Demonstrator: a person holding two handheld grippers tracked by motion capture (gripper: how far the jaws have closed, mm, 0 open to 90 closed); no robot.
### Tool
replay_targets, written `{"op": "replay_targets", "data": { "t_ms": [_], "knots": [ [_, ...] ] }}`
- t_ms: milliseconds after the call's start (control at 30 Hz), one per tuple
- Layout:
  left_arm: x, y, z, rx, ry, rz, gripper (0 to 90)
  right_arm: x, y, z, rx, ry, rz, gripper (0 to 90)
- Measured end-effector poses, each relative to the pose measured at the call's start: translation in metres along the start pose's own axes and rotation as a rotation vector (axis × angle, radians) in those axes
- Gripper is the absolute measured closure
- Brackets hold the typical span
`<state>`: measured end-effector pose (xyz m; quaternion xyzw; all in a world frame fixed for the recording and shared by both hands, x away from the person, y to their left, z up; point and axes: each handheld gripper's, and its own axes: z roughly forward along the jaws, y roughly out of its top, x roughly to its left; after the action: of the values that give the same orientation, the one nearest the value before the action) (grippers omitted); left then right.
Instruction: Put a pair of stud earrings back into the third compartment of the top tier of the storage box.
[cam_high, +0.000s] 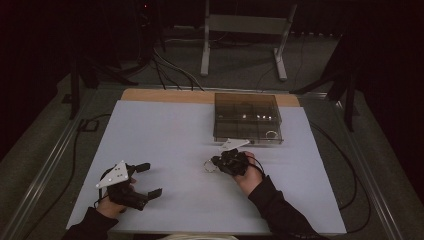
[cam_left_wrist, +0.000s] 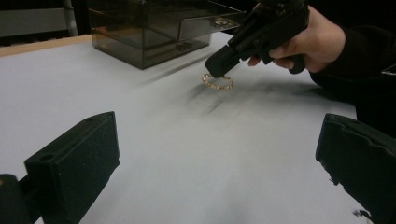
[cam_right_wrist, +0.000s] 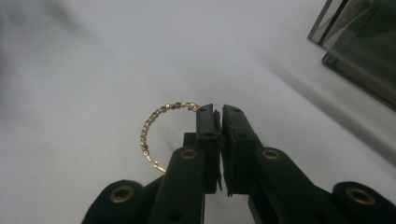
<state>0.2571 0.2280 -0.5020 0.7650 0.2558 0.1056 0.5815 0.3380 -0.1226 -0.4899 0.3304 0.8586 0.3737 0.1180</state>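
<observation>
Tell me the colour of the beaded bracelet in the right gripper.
Gold; the bracelet shows best in the right gripper view, pinched in the right gripper.

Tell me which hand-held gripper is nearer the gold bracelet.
Right. The right hand-held gripper is shut on the bracelet, pinching its rim. The left hand-held gripper is open, well off to the left across the table.

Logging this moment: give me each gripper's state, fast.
Left gripper: open, jaws wide apart, nothing between them.
Right gripper: shut on the gold bead bracelet, pinching it at one edge just above the white table.
</observation>
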Motion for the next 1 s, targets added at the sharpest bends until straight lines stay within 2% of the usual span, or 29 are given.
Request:
{"op": "replay_targets", "data": {
  "t_ms": [267, 400, 500, 567, 867, 1000],
  "knots": [
    [0.001, -0.001, 0.0, 0.001, 0.001, -0.001, 0.5, -0.001, 0.01, -0.018, -0.032, 0.0, -0.001, 86.3],
    [0.0, 0.0, 0.0, 0.005, 0.001, 0.001, 0.5, -0.003, 0.012, -0.024, -0.044, 0.002, 0.013, 86.3],
    [-0.002, 0.001, 0.0, 0.004, 0.003, 0.018, 0.5, -0.006, 0.012, -0.027, -0.047, 0.0, 0.018, 86.3],
    [-0.002, 0.001, 0.0, -0.002, -0.004, 0.006, 0.5, -0.007, 0.013, -0.03, -0.054, -0.004, 0.025, 86.3],
    [0.001, 0.0, 0.001, 0.006, 0.003, 0.005, 0.5, -0.018, 0.017, -0.044, -0.084, -0.02, 0.049, 86.3],
    [0.002, 0.0, -0.001, -0.016, -0.01, -0.015, 0.5, -0.021, 0.019, -0.051, -0.103, -0.029, 0.056, 86.2]
  ]
}}
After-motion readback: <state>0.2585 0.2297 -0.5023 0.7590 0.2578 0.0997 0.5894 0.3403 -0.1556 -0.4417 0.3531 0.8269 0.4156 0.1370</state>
